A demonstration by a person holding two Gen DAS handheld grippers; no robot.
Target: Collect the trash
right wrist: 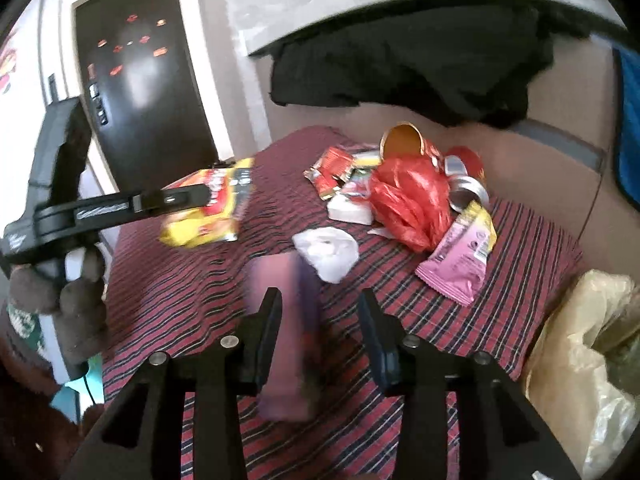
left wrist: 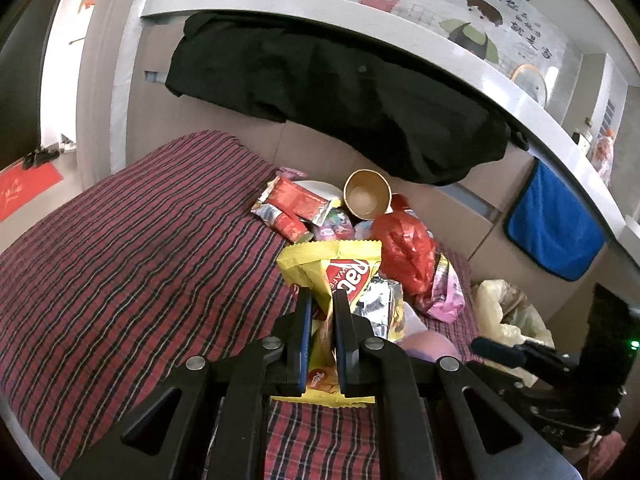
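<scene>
Left tool [left wrist: 323,300] is clamped on the yellow wrapper [left wrist: 340,268], frame centre. Right tool [right wrist: 320,304] gapes wide; a blurred purple packet [right wrist: 288,320] lies between its jaws, unpinched.

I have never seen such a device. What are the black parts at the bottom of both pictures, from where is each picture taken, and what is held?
There is no robot. A person holds hand-held tongs in each hand, and a camera on each looks forward along its two fingers.

The left tongs, seen from their own camera, are shut on a yellow wafer packet. The right camera also shows them from the side.

The right tongs stand open. A blurred purple packet shows between the fingers; whether it is touched is unclear.

On the striped cloth lie trash: a red plastic bag, a pink packet, a paper cup and white crumpled paper.
</scene>
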